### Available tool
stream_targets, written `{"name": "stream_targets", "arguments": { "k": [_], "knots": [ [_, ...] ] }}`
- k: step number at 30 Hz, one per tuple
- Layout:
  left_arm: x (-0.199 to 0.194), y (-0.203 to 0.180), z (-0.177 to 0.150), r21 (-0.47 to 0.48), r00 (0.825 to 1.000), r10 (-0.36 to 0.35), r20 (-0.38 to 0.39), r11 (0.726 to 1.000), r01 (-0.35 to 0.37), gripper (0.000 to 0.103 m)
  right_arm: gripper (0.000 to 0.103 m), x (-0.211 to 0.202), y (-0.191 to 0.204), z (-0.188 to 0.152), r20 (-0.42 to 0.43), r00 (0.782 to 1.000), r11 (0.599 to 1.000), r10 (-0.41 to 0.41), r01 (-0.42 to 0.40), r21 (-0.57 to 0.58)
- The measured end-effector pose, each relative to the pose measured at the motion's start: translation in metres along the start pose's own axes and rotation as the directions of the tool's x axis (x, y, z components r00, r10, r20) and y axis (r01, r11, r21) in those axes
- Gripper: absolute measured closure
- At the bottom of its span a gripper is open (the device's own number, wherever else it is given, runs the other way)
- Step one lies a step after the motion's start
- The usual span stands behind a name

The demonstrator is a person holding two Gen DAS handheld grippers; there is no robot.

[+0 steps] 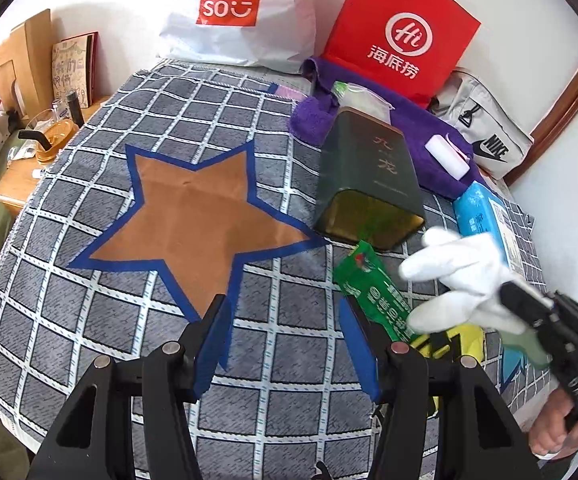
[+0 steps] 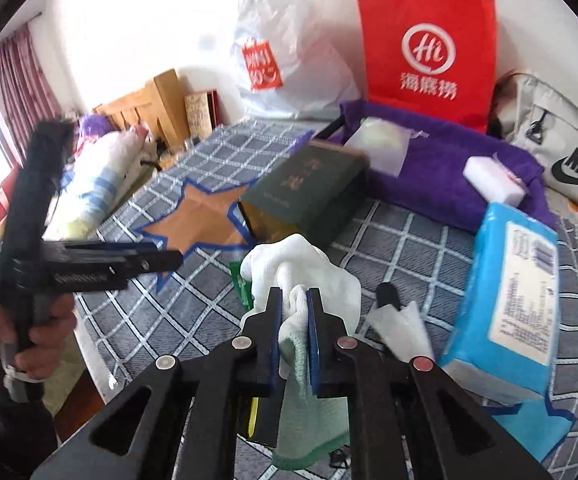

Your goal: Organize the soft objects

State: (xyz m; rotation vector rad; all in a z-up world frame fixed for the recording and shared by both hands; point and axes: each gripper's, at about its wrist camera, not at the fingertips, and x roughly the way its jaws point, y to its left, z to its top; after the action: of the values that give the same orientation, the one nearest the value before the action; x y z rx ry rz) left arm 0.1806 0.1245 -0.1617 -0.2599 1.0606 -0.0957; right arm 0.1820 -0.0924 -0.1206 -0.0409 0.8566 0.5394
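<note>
Left wrist view: left claw half open, empty, hanging over the checked grey cloth of the worktop. White glove at 2 o'clock from this claw, lifted off the cloth, its limp fingers pointing toward 10 o'clock. Under it a glossy green packet, flat, long axis from 11 to 5 o'clock. Brown star patch with blue border at 11 o'clock, bare; probably the drop place. Dark green tin box lying on its side at 1 o'clock, open mouth toward the camera.

Right wrist view: right claw closed tight on the white glove, soft knitted cloth bunched between the pads; a pale green cloth hanging down below, apparently also caught in the pinch. Star patch at 10 o'clock from this claw, so right hand clearly nearer to the glove. Blue tissue pack, smooth and squashy, at 3 o'clock. Purple towel, fluffy, at 1 o'clock.
</note>
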Motion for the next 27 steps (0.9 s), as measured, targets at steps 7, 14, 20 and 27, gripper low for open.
{"name": "stream_targets", "arguments": {
  "k": [7,14,20,27],
  "knots": [
    [0.001,-0.032,-0.012,0.068,0.999,-0.032,-0.021,0.997,0.033,0.049,0.092,-0.049,-0.03,-0.01,0.085,0.994,0.995,-0.065,0.058,0.082],
    [0.002,-0.083,-0.03,0.156,0.993,-0.107,-0.044,0.981,0.113,0.049,0.092,-0.085,-0.05,-0.044,0.096,0.987,0.986,-0.126,0.114,0.123],
    [0.017,-0.121,-0.05,0.224,0.989,-0.115,-0.093,0.965,0.133,0.049,0.092,-0.102,-0.063,-0.073,0.098,0.98,0.98,-0.174,0.163,0.116],
    [0.036,-0.132,-0.054,0.225,0.993,-0.06,-0.099,0.971,0.081,0.063,0.092,-0.079,-0.088,-0.103,0.036,0.985,0.971,-0.168,0.16,0.175]
  ]
}}
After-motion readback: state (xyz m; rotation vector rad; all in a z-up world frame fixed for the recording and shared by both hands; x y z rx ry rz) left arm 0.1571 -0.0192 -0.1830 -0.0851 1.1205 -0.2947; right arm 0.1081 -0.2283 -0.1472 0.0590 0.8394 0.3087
